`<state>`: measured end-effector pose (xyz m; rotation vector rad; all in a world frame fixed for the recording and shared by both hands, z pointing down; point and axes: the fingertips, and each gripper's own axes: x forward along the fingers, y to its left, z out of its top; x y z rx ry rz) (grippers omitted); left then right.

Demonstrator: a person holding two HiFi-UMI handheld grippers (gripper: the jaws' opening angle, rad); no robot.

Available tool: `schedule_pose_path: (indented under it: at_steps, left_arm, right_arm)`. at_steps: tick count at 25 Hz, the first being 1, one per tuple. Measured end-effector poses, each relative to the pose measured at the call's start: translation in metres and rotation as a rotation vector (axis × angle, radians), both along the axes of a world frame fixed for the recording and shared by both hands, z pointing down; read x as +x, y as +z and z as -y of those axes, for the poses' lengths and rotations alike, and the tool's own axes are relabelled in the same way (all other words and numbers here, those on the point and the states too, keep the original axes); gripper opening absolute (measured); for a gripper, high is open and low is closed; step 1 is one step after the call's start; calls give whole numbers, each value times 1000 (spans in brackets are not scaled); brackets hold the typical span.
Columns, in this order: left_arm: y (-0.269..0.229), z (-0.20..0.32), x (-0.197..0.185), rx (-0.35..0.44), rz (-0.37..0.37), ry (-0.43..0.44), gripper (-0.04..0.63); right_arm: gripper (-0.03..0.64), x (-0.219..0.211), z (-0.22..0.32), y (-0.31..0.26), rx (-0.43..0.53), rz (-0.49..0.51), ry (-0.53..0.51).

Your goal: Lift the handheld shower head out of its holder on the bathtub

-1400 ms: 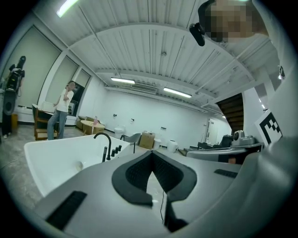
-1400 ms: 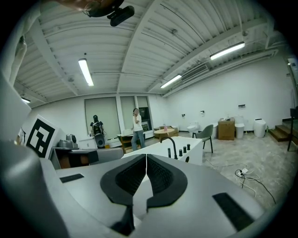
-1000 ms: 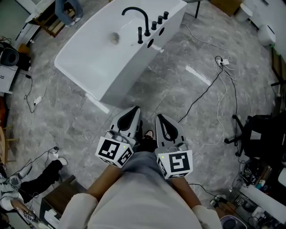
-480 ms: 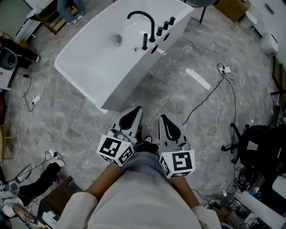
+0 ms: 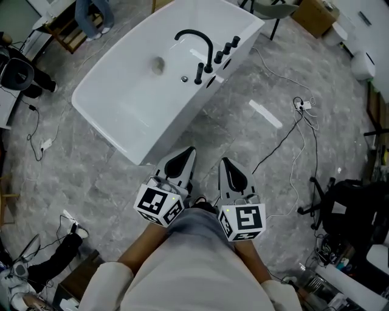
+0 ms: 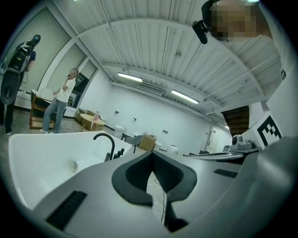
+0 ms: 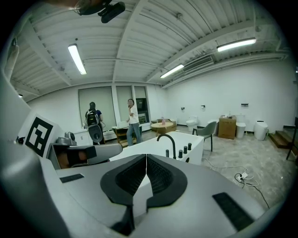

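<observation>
The white bathtub (image 5: 121, 103) stands on the grey floor ahead of me. On its near rim are a black arched faucet (image 5: 197, 42), a row of black knobs (image 5: 226, 50) and a short black upright piece (image 5: 199, 73) that looks like the handheld shower head in its holder. My left gripper (image 5: 186, 153) and right gripper (image 5: 225, 164) hang side by side above the floor, short of the tub, both shut and holding nothing. The faucet (image 6: 104, 142) shows far beyond the left gripper (image 6: 152, 157), and the faucet (image 7: 168, 141) far beyond the right gripper (image 7: 146, 159).
Cables (image 5: 292, 121) trail over the floor at the right, beside a white strip (image 5: 265, 114). An office chair (image 5: 346, 194) stands at the right edge, and another chair (image 5: 270, 7) and a cardboard box (image 5: 313, 7) beyond the tub. People (image 7: 132, 121) stand far behind it.
The person has walked toward the tub, so both grippers have moved forward together and the tub sits nearer. Both stay shut and empty.
</observation>
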<state>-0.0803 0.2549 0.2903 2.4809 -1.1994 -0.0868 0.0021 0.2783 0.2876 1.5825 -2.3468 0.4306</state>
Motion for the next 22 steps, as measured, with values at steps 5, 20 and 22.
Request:
schedule_pose_path:
  at_steps: [5, 20, 22]
  left_arm:
    - [-6, 28, -18, 17, -20, -8, 5]
    - [-14, 86, -60, 56, -72, 13, 5]
    - [-13, 87, -67, 51, -72, 15, 5]
  right_arm:
    - [18, -13, 28, -7, 19, -8, 0]
    - [18, -65, 86, -14, 51, -29, -15]
    - [19, -73, 89, -14, 46, -26, -26]
